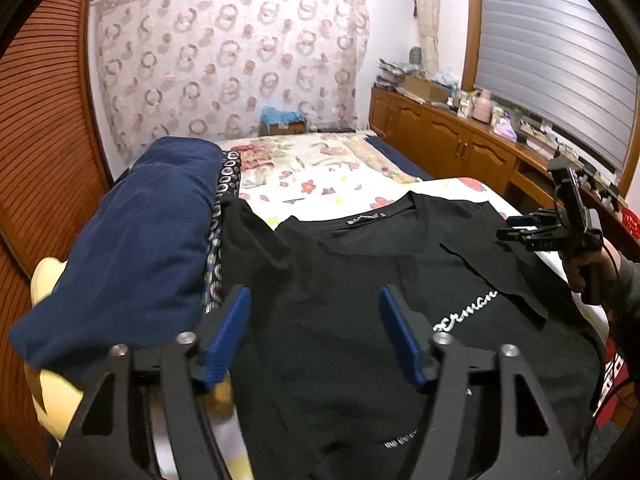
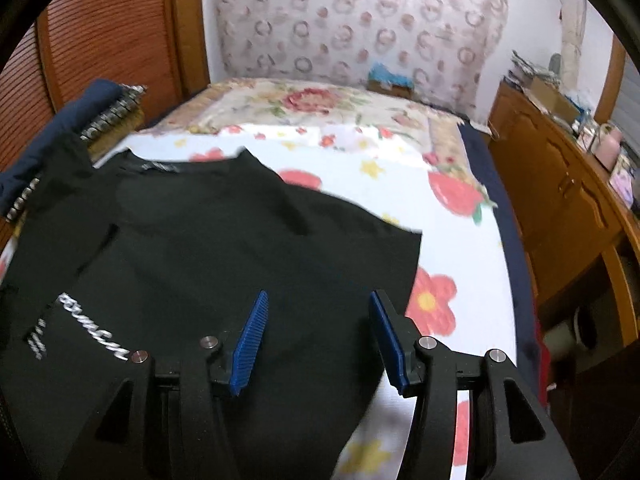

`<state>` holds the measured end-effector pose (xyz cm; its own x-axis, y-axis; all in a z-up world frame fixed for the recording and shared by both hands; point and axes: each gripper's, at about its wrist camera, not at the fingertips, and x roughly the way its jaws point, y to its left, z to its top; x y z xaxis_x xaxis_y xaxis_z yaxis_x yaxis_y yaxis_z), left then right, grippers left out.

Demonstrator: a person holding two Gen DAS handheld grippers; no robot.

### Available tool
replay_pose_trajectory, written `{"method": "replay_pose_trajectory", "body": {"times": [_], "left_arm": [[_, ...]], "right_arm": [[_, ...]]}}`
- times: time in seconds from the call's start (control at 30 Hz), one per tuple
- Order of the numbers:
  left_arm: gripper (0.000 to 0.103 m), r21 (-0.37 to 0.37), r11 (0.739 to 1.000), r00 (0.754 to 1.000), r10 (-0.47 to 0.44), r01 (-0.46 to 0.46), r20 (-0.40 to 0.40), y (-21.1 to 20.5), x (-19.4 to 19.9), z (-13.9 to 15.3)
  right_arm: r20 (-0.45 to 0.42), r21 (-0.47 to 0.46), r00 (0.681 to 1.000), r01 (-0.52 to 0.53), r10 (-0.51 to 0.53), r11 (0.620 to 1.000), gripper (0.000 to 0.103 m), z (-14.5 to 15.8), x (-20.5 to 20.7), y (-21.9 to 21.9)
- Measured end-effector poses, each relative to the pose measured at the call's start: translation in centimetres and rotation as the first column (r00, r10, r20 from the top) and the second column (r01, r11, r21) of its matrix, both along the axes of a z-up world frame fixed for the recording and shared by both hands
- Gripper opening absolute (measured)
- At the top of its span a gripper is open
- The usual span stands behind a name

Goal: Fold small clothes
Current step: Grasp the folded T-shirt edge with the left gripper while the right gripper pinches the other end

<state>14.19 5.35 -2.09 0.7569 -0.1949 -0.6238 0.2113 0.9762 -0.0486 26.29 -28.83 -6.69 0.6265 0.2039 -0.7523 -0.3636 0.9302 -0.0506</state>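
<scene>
Navy bundle (image 1: 132,232) was seen only left of the left gripper (image 1: 316,336) — right gripper (image 2: 320,336) likewise held nothing, jaws apart, over black T-shirt (image 2: 224,240) on floral bedsheet (image 2: 452,240).

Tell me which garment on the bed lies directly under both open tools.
The black T-shirt, spread flat with silver script lettering, lies under the left tool and right tool. The navy garment sits bunched off to its left.

T-shirt (image 1: 340,320) spread flat on the near part of the bed (image 1: 320,184), stacked clothes (image 1: 132,232) just left of it, cabinet (image 1: 448,144) right of the bed, curtain (image 1: 228,60) at the far end
</scene>
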Motion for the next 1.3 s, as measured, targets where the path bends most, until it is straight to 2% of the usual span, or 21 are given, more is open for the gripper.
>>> {"method": "replay_pose_trajectory", "body": {"times": [0.27, 0.37, 0.47, 0.5, 0.53, 0.97, 1.0, 1.03, 1.1, 1.17, 1.2, 1.27, 1.3], "left_arm": [[0.060, 0.098, 0.995, 0.999, 0.029, -0.024, -0.046, 0.9, 4.6, 0.2], [0.059, 0.121, 0.992, 0.997, 0.038, -0.030, -0.064, 1.1, 6.1, 0.3], [0.049, 0.129, 0.991, 0.995, 0.040, -0.029, -0.088, 1.6, 7.6, 0.3], [0.040, 0.125, 0.992, 0.994, 0.039, -0.027, -0.100, 1.7, 8.0, 0.2], [0.036, 0.126, 0.992, 0.992, 0.039, -0.024, -0.118, 1.7, 8.6, 0.1], [0.036, 0.196, 0.981, 0.981, 0.052, -0.015, -0.187, 2.0, 12.2, -1.0], [0.033, 0.198, 0.980, 0.981, 0.047, -0.009, -0.189, 2.0, 12.3, -1.0], [0.020, 0.201, 0.979, 0.980, 0.038, 0.002, -0.193, 1.9, 12.3, -1.1], [0.007, 0.211, 0.978, 0.982, 0.036, 0.004, -0.187, 1.8, 12.3, -1.0], [0.006, 0.208, 0.978, 0.988, 0.036, -0.004, -0.153, 1.8, 12.0, -0.4], [0.006, 0.209, 0.977, 0.991, 0.062, -0.036, -0.118, 1.9, 11.6, 0.2], [0.006, 0.181, 0.983, 0.996, 0.054, -0.039, -0.075, 2.0, 10.7, 1.2], [0.006, 0.159, 0.986, 0.998, 0.047, -0.038, -0.052, 2.1, 10.3, 1.7]], "right_arm": [[0.044, -0.034, 0.999, -0.015, 0.016, 0.999, 0.055, -0.2, 0.6, 1.1], [0.037, -0.018, 0.999, -0.017, 0.018, 1.000, 0.056, -0.5, 0.5, 0.4], [0.028, -0.006, 0.999, -0.022, 0.022, 1.000, 0.062, -0.7, 0.4, -0.2], [0.027, -0.010, 0.999, -0.018, 0.018, 1.000, 0.063, -0.7, 0.5, -0.2], [0.025, -0.008, 1.000, -0.016, 0.016, 1.000, 0.064, -0.7, 0.5, -0.3], [0.022, 0.006, 1.000, -0.013, 0.013, 1.000, 0.066, -0.6, 0.4, -0.6], [0.022, 0.006, 1.000, -0.013, 0.012, 1.000, 0.066, -0.6, 0.4, -0.6], [0.022, 0.007, 1.000, -0.012, 0.012, 1.000, 0.066, -0.6, 0.4, -0.6], [0.023, 0.005, 1.000, -0.012, 0.012, 1.000, 0.066, -0.6, 0.4, -0.6], [0.023, 0.007, 1.000, -0.013, 0.013, 1.000, 0.066, -0.6, 0.5, -0.6], [0.021, 0.013, 1.000, -0.015, 0.014, 1.000, 0.066, -0.6, 0.5, -0.7], [-0.003, 0.053, 0.999, -0.033, 0.033, 0.998, 0.069, -0.4, 0.9, -1.1], [-0.013, 0.042, 0.999, -0.044, 0.044, 0.998, 0.069, -0.3, 1.3, -1.1]]}}
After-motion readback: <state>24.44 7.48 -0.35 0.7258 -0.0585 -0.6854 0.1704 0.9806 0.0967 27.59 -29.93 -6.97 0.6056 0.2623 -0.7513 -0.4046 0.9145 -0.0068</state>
